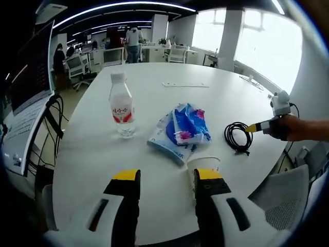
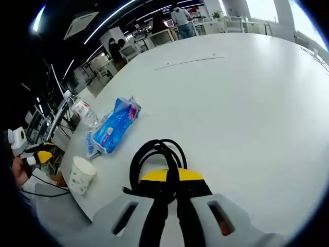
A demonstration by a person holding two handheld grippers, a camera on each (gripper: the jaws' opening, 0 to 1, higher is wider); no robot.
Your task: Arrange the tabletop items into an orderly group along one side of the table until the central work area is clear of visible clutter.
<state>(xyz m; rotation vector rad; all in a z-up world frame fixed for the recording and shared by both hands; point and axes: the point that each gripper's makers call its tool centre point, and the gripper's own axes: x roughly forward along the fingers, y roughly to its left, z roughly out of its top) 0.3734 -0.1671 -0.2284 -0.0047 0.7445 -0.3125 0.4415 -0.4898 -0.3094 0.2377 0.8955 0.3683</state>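
R hand-held gripper [image 2: 172, 180] clamped on black cable coil [image 2: 157, 157] at desk [image 2: 247, 92] edge. L hand-held gripper [image 1: 165, 177] wide, empty, near paper cup [image 1: 204, 163]. Bottle [image 1: 121, 105], blue pack [image 1: 182, 128] mid-desk. Step: moving cable; next prob. shift toward others.

water bottle [image 1: 122, 105], blue packet [image 1: 181, 131], paper cup [image 1: 204, 163], black cable [image 1: 238, 136] on white table [image 1: 154, 92].
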